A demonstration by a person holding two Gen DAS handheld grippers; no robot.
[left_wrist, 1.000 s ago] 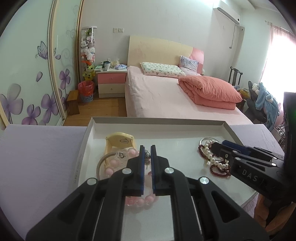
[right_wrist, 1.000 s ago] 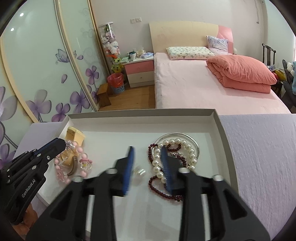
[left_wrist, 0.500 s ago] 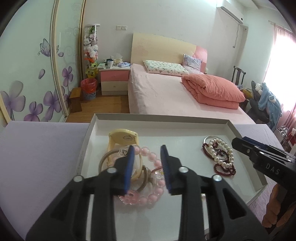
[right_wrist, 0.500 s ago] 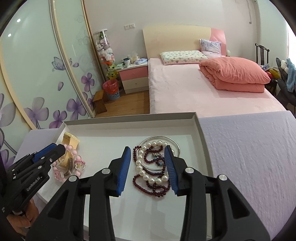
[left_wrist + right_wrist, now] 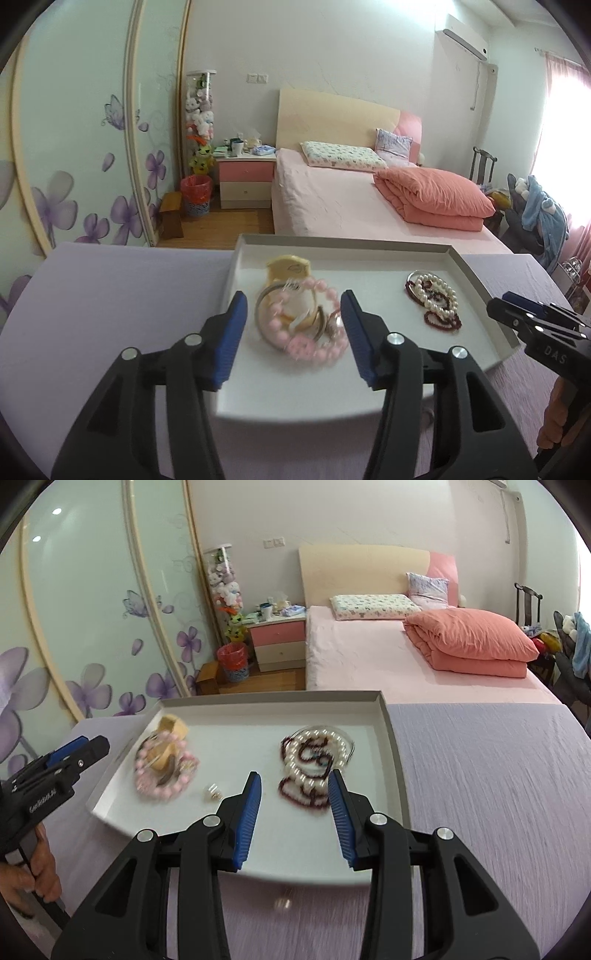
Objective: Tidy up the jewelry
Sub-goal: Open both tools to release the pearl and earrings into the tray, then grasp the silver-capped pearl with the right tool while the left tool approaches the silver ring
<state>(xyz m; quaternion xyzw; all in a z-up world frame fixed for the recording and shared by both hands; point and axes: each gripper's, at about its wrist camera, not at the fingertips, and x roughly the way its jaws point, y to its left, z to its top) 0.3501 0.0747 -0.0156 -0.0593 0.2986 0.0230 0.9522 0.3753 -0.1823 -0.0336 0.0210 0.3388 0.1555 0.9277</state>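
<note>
A bench (image 5: 498,775) under a lilac cloth carries everything. Behind it stand a pink bed (image 5: 388,657) and a wardrobe (image 5: 92,609) painted with purple flowers.

On the bench sits a shallow white tray (image 5: 391,734), its rim raised on all sides. The jewelry lies in it in two heaps, well apart.

The left heap is a pink bead bracelet (image 5: 317,295) lying on top of silver bangles (image 5: 266,299) and a yellow bangle (image 5: 288,266); these pieces touch and overlap. The right heap is a pearl bracelet (image 5: 317,760) tangled with a dark red bead string (image 5: 303,801) over a thin silver ring.

The left claw (image 5: 293,338) hangs over the near edge of the tray with the pink heap seen in the gap between its blue pads (image 5: 231,332). Its jaws are opening and press on nothing. A hand (image 5: 33,871) grips its handle in the right wrist view.

The right claw (image 5: 295,812) is spread partway, its pads (image 5: 249,812) clear of the pearl heap, which shows just beyond them; it pinches nothing.

A small pale earring or stud (image 5: 213,792) lies alone on the tray floor between the heaps. Another tiny blurred bit (image 5: 282,904) lies on the cloth just outside the tray's near rim; what it is cannot be told.
</note>
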